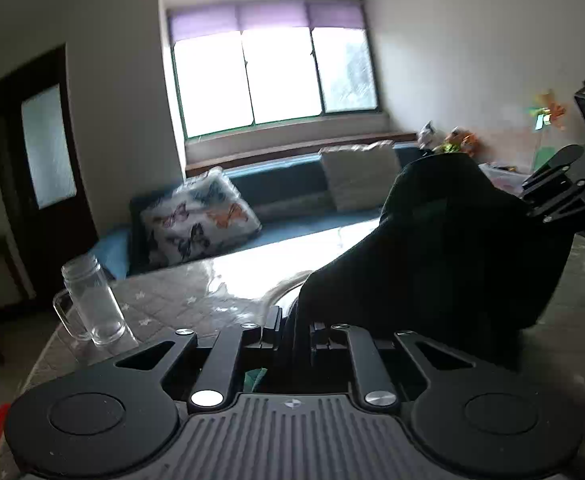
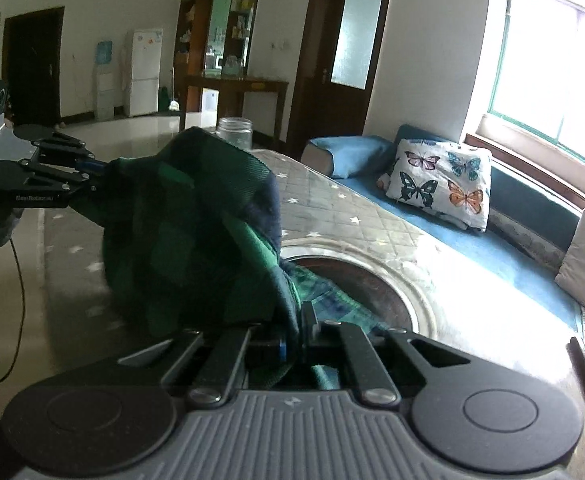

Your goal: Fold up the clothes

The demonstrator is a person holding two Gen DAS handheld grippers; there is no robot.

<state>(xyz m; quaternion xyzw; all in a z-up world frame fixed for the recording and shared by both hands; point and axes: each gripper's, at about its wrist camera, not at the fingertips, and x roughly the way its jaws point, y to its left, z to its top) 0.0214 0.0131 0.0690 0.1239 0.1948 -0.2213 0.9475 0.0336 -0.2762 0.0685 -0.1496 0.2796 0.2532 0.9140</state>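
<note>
crosswise, green plaid garment (image 2: pixel 196 232) pinched between left gripper (image 1: pixel 295 330) and right gripper (image 2: pixel 298 334).

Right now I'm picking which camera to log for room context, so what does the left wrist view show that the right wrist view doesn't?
Only the left wrist view: the whole three-pane window with its purple blind, and the right hand-held gripper pinching the cloth.

Only the right wrist view: the white fridge, the wooden shelves, and the left hand-held gripper.

Both: the green plaid garment held up over the quilted table, the glass mug and the butterfly pillow.
</note>
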